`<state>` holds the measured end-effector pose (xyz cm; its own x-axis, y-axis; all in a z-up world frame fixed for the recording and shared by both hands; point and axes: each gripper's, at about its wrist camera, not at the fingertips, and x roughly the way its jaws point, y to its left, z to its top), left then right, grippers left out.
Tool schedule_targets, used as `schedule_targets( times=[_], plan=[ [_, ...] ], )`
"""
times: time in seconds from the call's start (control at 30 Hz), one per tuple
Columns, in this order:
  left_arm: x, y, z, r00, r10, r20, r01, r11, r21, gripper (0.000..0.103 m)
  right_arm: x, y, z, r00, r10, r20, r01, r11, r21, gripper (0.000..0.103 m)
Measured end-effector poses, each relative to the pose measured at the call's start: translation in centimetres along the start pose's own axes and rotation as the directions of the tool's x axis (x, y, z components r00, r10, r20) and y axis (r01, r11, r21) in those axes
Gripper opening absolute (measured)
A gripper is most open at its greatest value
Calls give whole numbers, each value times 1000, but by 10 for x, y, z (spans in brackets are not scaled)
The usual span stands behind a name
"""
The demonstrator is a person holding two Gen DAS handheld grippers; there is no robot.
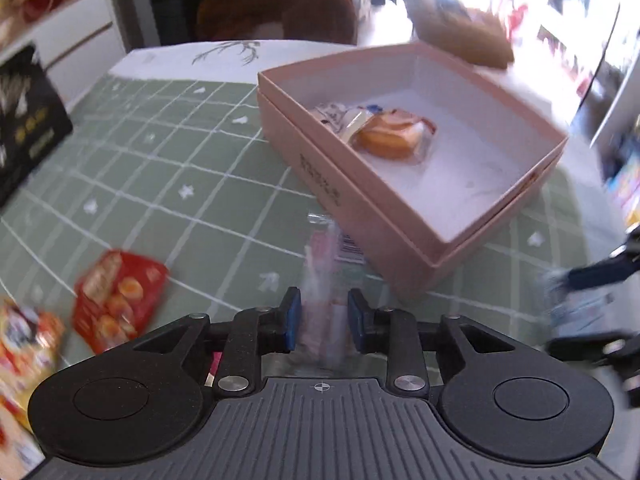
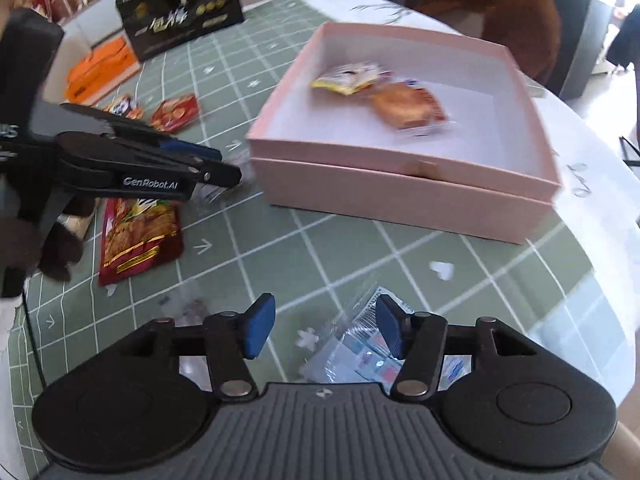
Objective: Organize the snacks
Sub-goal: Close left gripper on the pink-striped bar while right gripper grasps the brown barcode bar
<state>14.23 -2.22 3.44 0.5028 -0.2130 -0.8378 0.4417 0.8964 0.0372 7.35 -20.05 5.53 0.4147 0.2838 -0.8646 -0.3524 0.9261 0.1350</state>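
A pink box (image 1: pixel 360 208) (image 2: pixel 400 200) stands on the green checked tablecloth. It holds a wrapped round cake (image 1: pixel 390 140) (image 2: pixel 404 110) and a white-and-yellow packet (image 1: pixel 340 116) (image 2: pixel 348 76). My left gripper (image 1: pixel 325 320) (image 2: pixel 224 164) hovers just before the box's near corner. A clear packet with pink contents (image 1: pixel 324 304) stands upright between its blue pads, which are slightly apart from it. My right gripper (image 2: pixel 325 328) (image 1: pixel 560 312) is open over a clear packet with coloured print (image 2: pixel 360 348) lying on the cloth at the table's near edge.
A red snack packet (image 1: pixel 116 304) (image 2: pixel 176 112) and an orange-yellow one (image 1: pixel 24 340) lie to the left. A dark red packet (image 2: pixel 140 236) lies under the left gripper's arm. A black box (image 2: pixel 180 8) and an orange box (image 2: pixel 100 68) stand at the back left; a brown chair (image 2: pixel 500 12) is behind.
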Motion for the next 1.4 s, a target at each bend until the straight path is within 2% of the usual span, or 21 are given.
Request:
schedule_targets(
  times=[0.07,0.13,0.17,0.2,0.23,0.33,0.37,0.43,0.53,0.73,0.9,0.97,1.03,1.07,1.23,1.4],
  plan=[
    [4,2,4,1000,9,-8,-9,1000,16,42,-7,-9,-7,1000,5,18,-5,1000,10,60],
    [7,9,6,1000,-10,-27,10,1000,-23,43,-10,-12,-13,999,-8,33,8,1000,0,60],
    [8,10,7,999,-34,-39,32,999,-40,42,-12,-12,-16,999,-19,40,20,1000,-15,60],
    [9,9,7,995,-72,-62,70,997,-44,47,-13,-10,-18,999,-27,45,28,999,-28,60],
    [10,5,5,991,-95,-90,92,995,-32,51,-14,-9,-20,999,-29,46,30,999,-37,60],
    [2,-14,-9,995,-66,-74,72,994,86,55,-17,-9,-24,999,-11,39,12,999,-35,60],
    [0,-13,-13,995,-70,-70,74,995,63,54,-19,-9,-26,999,-8,40,10,999,-33,60],
    [-5,-5,-20,997,-66,-44,65,998,-16,47,-23,-9,-29,999,-14,44,16,999,-29,61],
    [-13,1,-33,997,-75,-23,71,989,-130,46,-25,-5,-32,999,-10,40,12,999,-30,61],
    [-46,-8,-77,995,-101,-3,97,956,-277,45,-24,24,-43,999,46,3,-46,995,-90,63],
    [-70,-3,-114,994,-112,17,110,913,-393,45,-5,63,-47,997,71,-27,-75,983,-168,63],
    [-79,-6,-126,994,-107,20,105,910,-401,45,5,76,-45,998,51,-22,-54,981,-188,64],
    [-86,-10,-135,995,-99,24,100,908,-407,45,9,86,-43,1000,-9,-4,8,981,-194,60],
    [-89,-13,-139,995,-96,23,97,907,-410,45,10,88,-42,1000,-29,-3,28,981,-191,55],
    [-90,-28,-139,999,-49,10,50,926,-375,47,7,72,-41,997,-78,-21,75,989,-124,52],
    [-83,-38,-131,999,-27,28,35,939,-343,46,2,56,-48,994,-105,-4,105,993,-61,52]
  ],
)
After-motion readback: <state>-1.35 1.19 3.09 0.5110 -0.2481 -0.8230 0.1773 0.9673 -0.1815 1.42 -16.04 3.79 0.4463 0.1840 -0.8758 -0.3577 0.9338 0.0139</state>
